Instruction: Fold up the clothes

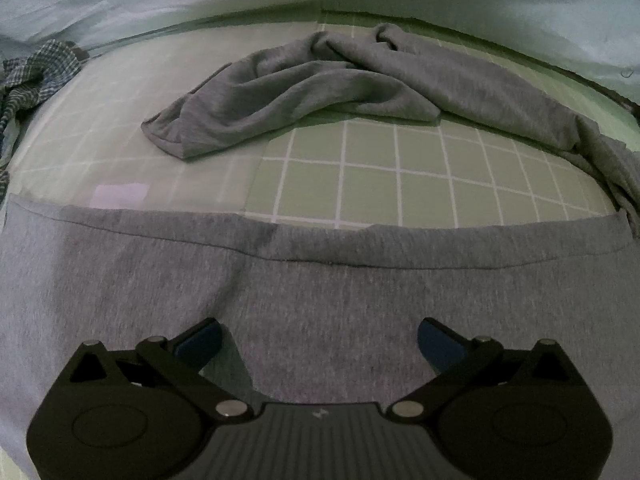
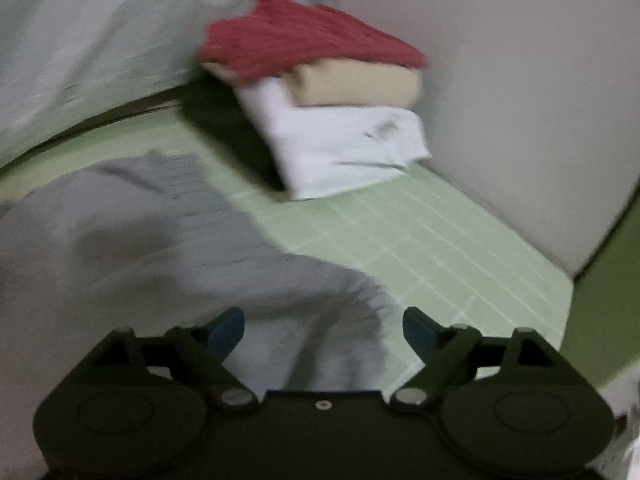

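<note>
Grey garment (image 1: 320, 300): heathered knit with a stitched hem. The near portion lies flat, hem running left to right across the surface (image 1: 360, 168). The far portion (image 1: 312, 84) is bunched in soft folds and trails off along the right side. In the right wrist view, which is blurred, the grey cloth (image 2: 160, 248) covers the near left area.

Folded stack (image 2: 340, 92), far right corner: red on top, beige beneath, white at the bottom
</note>
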{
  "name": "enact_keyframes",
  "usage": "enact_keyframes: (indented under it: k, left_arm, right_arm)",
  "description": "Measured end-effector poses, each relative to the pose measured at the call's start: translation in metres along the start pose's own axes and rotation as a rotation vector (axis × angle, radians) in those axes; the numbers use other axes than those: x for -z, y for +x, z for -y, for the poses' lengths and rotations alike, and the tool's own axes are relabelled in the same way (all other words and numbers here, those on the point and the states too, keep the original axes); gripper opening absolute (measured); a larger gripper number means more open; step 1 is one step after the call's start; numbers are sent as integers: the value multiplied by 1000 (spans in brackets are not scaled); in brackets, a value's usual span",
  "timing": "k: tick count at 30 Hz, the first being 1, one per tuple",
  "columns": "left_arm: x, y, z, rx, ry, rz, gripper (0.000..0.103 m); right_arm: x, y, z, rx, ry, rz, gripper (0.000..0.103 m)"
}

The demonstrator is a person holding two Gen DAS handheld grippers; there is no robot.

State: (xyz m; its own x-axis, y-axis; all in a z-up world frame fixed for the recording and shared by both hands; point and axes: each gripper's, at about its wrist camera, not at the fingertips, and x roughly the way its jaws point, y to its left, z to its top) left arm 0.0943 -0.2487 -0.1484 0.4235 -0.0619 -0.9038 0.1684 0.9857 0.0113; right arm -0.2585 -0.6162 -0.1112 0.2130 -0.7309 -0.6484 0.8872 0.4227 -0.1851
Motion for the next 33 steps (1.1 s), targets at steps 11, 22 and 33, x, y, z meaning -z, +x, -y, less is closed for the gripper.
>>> enact_keyframes:
  k: [11,22,33]
  left_arm:
    - [-2,0,0,8,16,-15,103]
    - [-32,-15,-65,226,115,-58,103]
    - [-128,8,-146,88,127,181,69]
  right_arm:
    - [41,-54,-69,-155,-143,-6,88]
    - [55,-56,-130,-129,-64,-64,89]
    - [34,-16,-152,-97,44,-119,99]
